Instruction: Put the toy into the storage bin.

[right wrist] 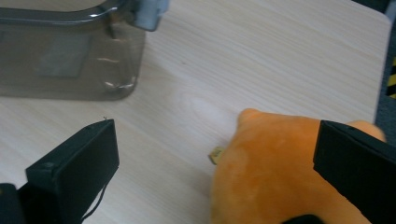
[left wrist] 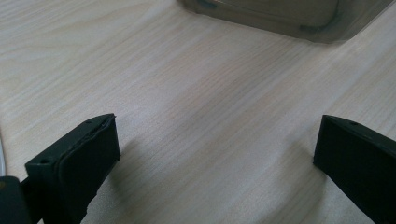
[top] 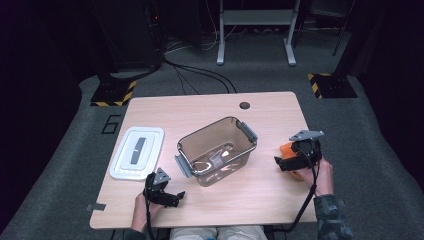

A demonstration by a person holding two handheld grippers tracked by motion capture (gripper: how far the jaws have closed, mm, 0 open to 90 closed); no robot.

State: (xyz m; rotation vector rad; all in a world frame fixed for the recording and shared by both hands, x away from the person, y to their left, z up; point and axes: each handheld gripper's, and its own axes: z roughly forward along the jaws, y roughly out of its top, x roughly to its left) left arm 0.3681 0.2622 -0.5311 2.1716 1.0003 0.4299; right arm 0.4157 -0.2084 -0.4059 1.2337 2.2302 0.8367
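While the right gripper (top: 285, 161) hangs over the orange plush toy (right wrist: 275, 172) at the right edge of the pale wood-grain counter (top: 270, 107), its jaws stand spread, one on bare wood and one across the toy. The left gripper (top: 172, 196), jaws also spread with nothing between, rests near the front edge. A clear smoky storage bin (top: 217, 150) sits mid-counter, its white lid (top: 137, 152) lying to the left. Grey carpet (top: 380, 150), black cables (top: 195, 72) and yellow-black striped floor plates (top: 114, 93) surround it in a dim room
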